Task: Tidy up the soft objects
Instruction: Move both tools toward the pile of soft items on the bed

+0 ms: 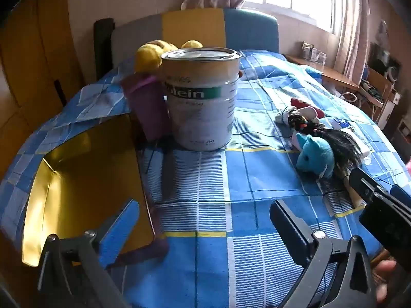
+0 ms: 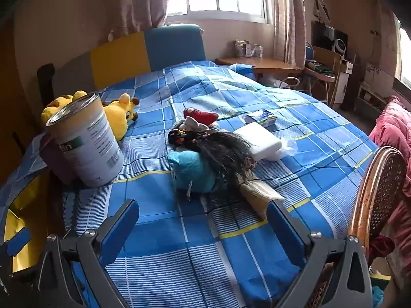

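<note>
In the right wrist view, going from left to right, the gold box [image 2: 23, 205] lies open at the lower left edge of the frame, on the bed [image 2: 257, 97]. It looks like stiff card or tin, so it probably keeps its shape when things are put in.

Next to it stands the tin can [image 2: 87, 138], hard and smooth; it is likely not one of the soft things. Behind the can, at the middle left, lies the yellow plush toy [image 2: 120, 115]. It should be light and squashy, and the fingers can pinch its body anywhere.

In the centre of the frame lies a small heap: the red plush [image 2: 200, 116] at the back, then the dark hair piece [image 2: 226, 148], and the blue plush toy [image 2: 192, 172] in front, touching the hair. The blue toy looks light and soft; I would take it across the round body. The hair is loose and may slip or drag along.

To the right of the heap lies a white block [image 2: 257, 138], maybe foam; I cannot tell.

The right gripper [image 2: 203, 218] is open wide and empty, at the bottom of the frame. In the left wrist view the left gripper [image 1: 205, 215] is also spread wide and holds nothing.
</note>
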A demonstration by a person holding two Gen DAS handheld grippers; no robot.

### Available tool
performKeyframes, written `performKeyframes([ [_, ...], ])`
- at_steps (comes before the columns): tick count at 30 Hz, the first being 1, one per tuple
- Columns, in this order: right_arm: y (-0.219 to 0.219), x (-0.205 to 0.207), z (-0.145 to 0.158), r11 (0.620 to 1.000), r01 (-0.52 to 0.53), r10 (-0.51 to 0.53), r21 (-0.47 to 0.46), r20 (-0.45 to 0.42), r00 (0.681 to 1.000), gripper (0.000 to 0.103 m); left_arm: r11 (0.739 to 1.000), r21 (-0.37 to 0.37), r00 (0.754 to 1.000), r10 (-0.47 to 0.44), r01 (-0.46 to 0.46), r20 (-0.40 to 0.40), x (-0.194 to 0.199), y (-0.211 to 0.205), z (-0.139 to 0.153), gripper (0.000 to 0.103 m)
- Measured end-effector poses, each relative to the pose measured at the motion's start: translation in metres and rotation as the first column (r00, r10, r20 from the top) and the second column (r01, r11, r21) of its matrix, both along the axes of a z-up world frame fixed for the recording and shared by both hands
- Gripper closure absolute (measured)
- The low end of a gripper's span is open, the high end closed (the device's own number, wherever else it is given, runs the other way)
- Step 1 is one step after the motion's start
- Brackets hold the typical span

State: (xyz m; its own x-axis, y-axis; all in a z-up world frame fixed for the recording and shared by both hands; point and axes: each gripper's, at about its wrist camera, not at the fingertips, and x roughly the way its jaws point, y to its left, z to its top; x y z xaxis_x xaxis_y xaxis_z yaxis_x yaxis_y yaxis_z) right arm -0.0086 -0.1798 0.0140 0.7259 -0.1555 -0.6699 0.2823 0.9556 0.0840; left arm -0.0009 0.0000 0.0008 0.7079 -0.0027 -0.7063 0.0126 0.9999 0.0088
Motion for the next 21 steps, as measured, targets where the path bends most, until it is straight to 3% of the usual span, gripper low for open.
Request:
performKeyframes([
  [3, -0.001, -0.003, 0.002, 1.0, 0.01, -0.009, 0.005, -0.001, 1.0, 0.001, 1.0, 0.016, 1.0, -0.009, 0.009, 0.024, -0.005, 0.0, 0.003, 0.001],
  [4, -0.001, -0.006, 0.003, 1.0, 0.013, -0.013, 0.005, -0.002, 1.0, 0.001, 1.0, -0.011, 1.0, 0.001, -0.001, 0.009, -0.005, 0.009, -0.001, 0.0],
  [9, 0.006, 0.004, 0.001, 1.0, -0.021, 0.021, 0.002, -0.021, 1.0, 0.001, 0.999, 0.02, 0.999, 0.04, -0.039, -0.016, -0.003, 0.011, 0.001, 0.0],
  [13, 0.009, 0.002, 0.002, 0.999, -0.041, 0.041, -0.001, -0.009, 0.999, 0.001, 0.998, 0.03, 0.999, 0.052, -0.052, 0.012, -0.004, 0.014, 0.001, 0.0],
  [21, 0.013, 0.001, 0.003, 0.999, -0.051, 0.051, -0.015, -0.01, 0.999, 0.001, 0.999, -0.003, 0.999, 0.035, -0.035, 0.03, -0.011, 0.016, 0.004, 0.0],
])
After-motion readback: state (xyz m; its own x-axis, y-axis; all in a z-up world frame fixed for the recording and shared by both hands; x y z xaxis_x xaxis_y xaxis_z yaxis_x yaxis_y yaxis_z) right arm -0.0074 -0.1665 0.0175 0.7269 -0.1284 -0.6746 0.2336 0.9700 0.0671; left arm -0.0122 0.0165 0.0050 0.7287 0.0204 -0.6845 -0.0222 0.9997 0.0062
